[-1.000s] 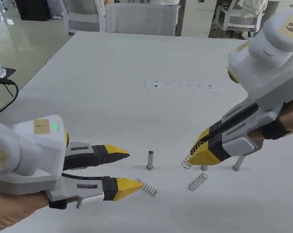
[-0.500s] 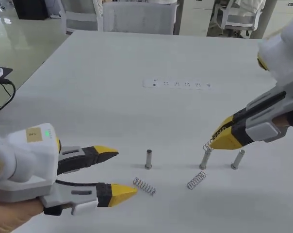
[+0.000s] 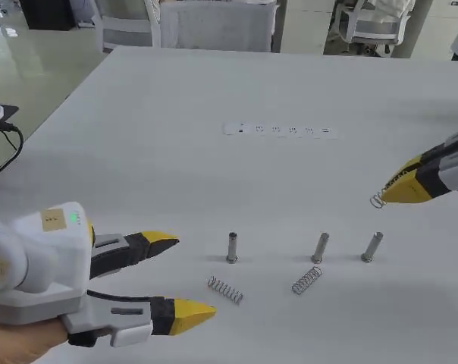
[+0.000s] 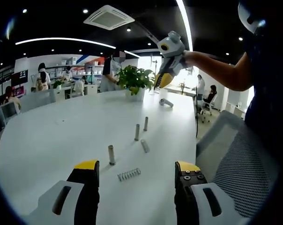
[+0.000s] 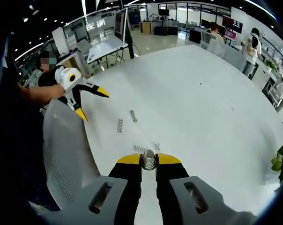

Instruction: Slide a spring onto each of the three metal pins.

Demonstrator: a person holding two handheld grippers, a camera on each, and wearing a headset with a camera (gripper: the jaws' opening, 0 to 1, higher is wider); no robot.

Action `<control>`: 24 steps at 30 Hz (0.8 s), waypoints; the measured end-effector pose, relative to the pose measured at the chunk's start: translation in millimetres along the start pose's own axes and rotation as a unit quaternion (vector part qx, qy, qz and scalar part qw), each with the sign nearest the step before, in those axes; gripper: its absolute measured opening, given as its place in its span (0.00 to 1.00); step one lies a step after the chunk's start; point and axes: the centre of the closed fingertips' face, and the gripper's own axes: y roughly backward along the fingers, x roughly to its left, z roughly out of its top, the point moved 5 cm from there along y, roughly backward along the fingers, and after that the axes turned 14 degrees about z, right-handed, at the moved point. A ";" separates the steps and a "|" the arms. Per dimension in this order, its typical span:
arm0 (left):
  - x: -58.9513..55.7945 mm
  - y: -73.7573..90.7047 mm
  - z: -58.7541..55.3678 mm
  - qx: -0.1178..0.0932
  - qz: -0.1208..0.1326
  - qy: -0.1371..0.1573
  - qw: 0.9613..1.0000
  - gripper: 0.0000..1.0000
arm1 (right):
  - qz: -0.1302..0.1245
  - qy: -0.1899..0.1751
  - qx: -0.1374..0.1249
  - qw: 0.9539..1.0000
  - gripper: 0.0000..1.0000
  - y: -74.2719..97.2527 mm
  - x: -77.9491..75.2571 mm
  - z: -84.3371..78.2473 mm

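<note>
**Change since the earlier frame:** the yellow-tipped right gripper (image 3: 382, 199) has lifted away from the top of the middle upright metal pin (image 3: 321, 247). It now hangs up and to the right of that pin, roughly above the right-hand pin (image 3: 372, 246).

**Right gripper:** jaws pressed together on a small coiled wire spring (image 3: 377, 201). In the right gripper view the coil (image 5: 149, 160) is nipped between the very tips, open end facing forward.

**Left gripper (image 3: 192, 277):** jaws spread, nothing between them. It sits low and well to the left of the middle pin.

**Pins:** three short silver-grey posts, all upright and all bare, on the white table (image 3: 176, 114). The left-hand pin (image 3: 233, 247) stands well apart from the middle pin, and the right-hand pin stands near it.

**Loose springs:** the nearer loose spring (image 3: 307, 280) lies just below the middle pin. The farther loose spring (image 3: 225, 289) lies below and to its left, close to the left gripper's tips.

**Risks, as I judge them:**
- The hold is at the tips only, so a hard squeeze or a knock against a pin top may flick the spring out.
- The coil looks tilted against the pin's axis. If I lower it that way, the end turn may catch on the pin's rim instead of sliding over.
- The pins look slim, so a sideways push from the jaws may tip one over.
- The middle and right-hand pins stand near each other, so a descent on one may brush the other.
</note>
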 end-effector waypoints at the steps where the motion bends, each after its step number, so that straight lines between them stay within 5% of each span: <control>1: 0.5 -0.2 -0.3 0.001 -0.001 0.000 1.000 0.61 | -0.004 -0.002 0.004 1.000 0.08 1.2 -3.6 -1.3; 9: -0.2 -0.6 -0.5 0.001 -0.001 0.000 1.000 0.63 | -0.027 -0.016 0.039 0.999 0.08 -2.0 -25.3 -14.8; 24: -1.5 1.7 0.4 -0.002 0.002 0.000 1.000 0.66 | -0.036 -0.033 0.114 0.992 0.08 -39.5 -47.2 -37.7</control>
